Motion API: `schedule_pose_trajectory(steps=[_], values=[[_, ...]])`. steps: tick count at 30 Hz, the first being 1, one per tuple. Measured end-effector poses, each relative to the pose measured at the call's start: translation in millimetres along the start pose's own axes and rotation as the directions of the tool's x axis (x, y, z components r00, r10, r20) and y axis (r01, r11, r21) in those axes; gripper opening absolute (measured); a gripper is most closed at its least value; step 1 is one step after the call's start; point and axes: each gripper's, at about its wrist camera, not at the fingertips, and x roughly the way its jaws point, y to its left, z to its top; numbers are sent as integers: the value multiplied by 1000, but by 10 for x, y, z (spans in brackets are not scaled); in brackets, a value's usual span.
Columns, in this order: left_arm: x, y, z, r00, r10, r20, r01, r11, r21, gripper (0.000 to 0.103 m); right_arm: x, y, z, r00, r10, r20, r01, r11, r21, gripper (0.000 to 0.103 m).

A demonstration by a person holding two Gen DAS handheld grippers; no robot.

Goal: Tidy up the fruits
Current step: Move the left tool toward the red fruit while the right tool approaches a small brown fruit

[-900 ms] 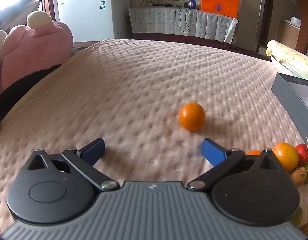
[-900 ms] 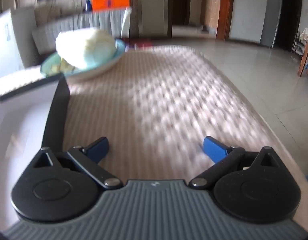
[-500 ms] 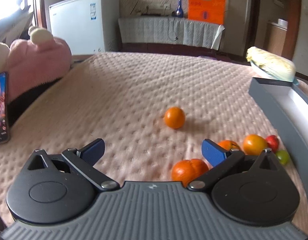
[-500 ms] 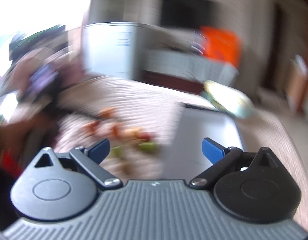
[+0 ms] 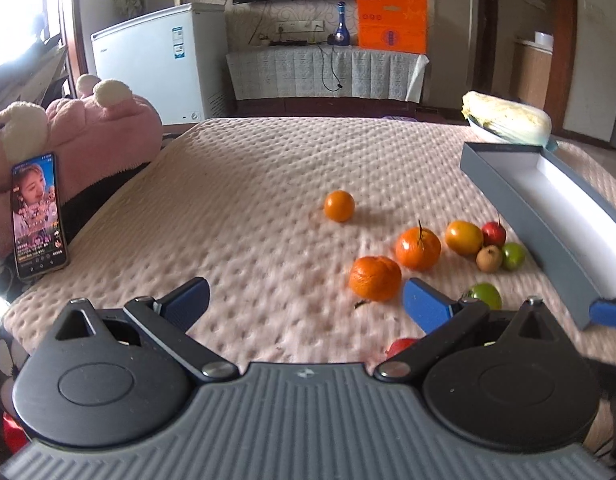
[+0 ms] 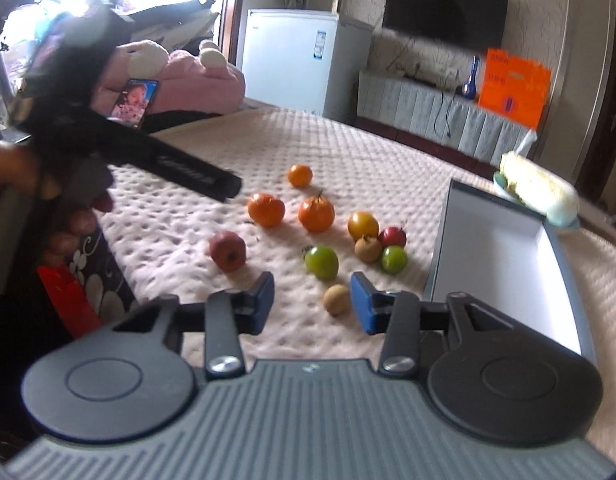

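Note:
Several fruits lie on a pink quilted table: a small orange apart at the back, two tangerines, a yellow fruit, a green fruit, a red apple and a brown fruit. A grey box with a white inside lies open at the right. My left gripper is open and empty, near the table's front edge. My right gripper is open and empty, just short of the brown fruit.
A cabbage on a plate stands behind the box. A phone leans on a pink plush toy at the left. The left gripper's body and the hand holding it fill the left of the right wrist view.
My left gripper has pulled back, bringing more fruit into view. My right gripper has swung left from the box side towards the fruits, and its jaws have narrowed.

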Motion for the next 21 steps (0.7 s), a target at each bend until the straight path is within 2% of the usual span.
schedule_pose_trajectory(steps=[8,11,13,16,18,21], values=[[-15,84,-65,1000,27,-8,-26,999,27,103,238,-150,-25,999,16,-37,-16,1000,2,43],[-75,81,-143,1000,3,4,-3,999,37,103,267,-174,-24,999,29,-38,-29,1000,7,43],[-123,66,-240,999,-39,2,39,998,41,103,280,-164,-24,999,27,-37,-27,1000,-6,43],[-149,-17,-397,996,-86,9,85,994,73,103,352,-162,-43,998,16,-55,-17,1000,-25,43],[-139,-68,-438,995,-94,17,92,990,105,103,413,-176,-60,997,22,-78,-23,1000,-17,43],[-75,-86,-425,992,-121,30,118,990,78,103,487,-152,-54,996,23,-90,-26,999,-30,43]])
